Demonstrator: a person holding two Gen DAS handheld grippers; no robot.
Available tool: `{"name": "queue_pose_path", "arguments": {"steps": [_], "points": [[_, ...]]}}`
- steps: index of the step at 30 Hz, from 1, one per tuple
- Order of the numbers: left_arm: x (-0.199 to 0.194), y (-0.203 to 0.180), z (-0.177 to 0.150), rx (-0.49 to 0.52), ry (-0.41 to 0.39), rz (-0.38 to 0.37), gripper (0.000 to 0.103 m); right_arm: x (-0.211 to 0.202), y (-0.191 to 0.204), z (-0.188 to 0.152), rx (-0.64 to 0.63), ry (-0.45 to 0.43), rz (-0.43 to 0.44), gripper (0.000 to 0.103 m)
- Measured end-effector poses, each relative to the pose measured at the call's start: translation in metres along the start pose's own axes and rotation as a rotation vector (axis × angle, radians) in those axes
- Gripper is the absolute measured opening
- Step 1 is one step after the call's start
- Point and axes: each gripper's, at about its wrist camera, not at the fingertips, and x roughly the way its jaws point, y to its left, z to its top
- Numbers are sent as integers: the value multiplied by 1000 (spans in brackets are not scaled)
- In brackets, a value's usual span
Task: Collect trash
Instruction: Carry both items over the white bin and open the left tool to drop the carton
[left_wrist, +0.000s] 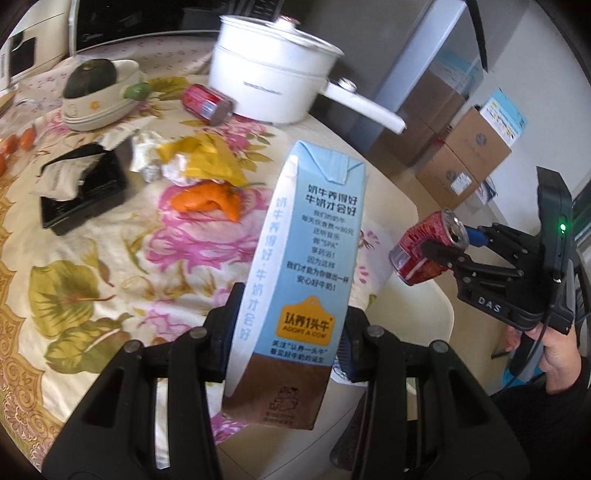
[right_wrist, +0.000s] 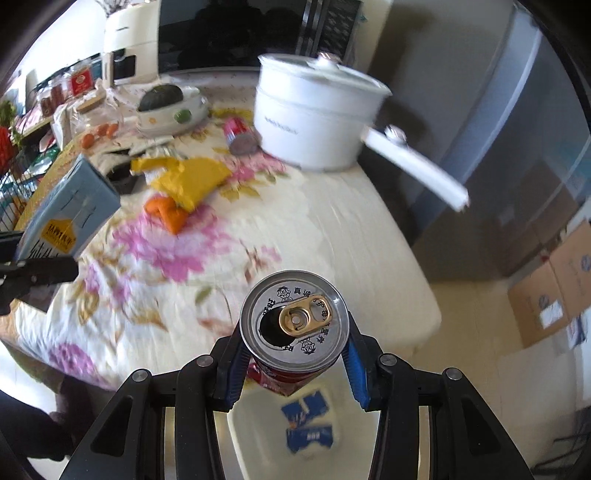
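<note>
The bench (left_wrist: 110, 258) fills both views under its floral cloth, and the white pot (left_wrist: 273, 74) sits at its far edge, handle jutting toward four o'clock. The left view alone shows a person's hand (left_wrist: 554, 354) gripping the right tool at three o'clock; the right view alone shows a pale container (right_wrist: 266, 424) below the tongs, with blue scraps (right_wrist: 308, 424) lying in it.

Now the milk carton (left_wrist: 295, 280): blue over brown, clamped low on its body by the left tongs (left_wrist: 286, 343), pads pressed to both side faces. Its long axis runs up the left view, folded top toward twelve o'clock, leaning slightly to one. From the right view it appears at nine o'clock, held above the bench's edge.

The right tongs (right_wrist: 293, 365) grip a red can (right_wrist: 293, 325) by its sides, blue pads on either flank. Its open top faces straight into the right camera, gold tab showing, so the axis runs along the fingers; the left view shows it tilted, top toward one o'clock, just off the bench's edge.

On the cloth: a second red can (left_wrist: 207, 103) on its side beside the pot, a yellow wrapper (left_wrist: 210, 158), crumpled paper (left_wrist: 147, 155), an orange pepper (left_wrist: 207, 201), a black tray (left_wrist: 83, 192).
</note>
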Motion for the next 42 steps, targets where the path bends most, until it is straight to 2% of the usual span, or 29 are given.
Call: {"name": "queue_pose_path", "arguments": {"steps": [9,21,28,34,35,36,38,42], "points": [[33,-50,-10,112,62,-21,45,-7,-38,-52,1,44,-81,46],[81,-133,-29,305,144,-49,45,-11,-99,-108,108,93,-111,46],[104,-163,-44,386,173,-48,45,-8,-119,-134,141,131,-117,46],[118,-178,-46,416,177,-61,46,-3,-127,-147,147,162,-127,46],[119,-179,-45,424,169,-56,53,-2,-128,-149,151,165,-128,46],[120,-180,-45,431,162,-46,70,-2,-130,-150,156,167,-128,46],[118,-180,-44,447,124,13,88,-1,-134,-153,171,172,-130,46],[114,-177,-44,475,105,90,91,0,-138,-155,184,176,-132,46]]}}
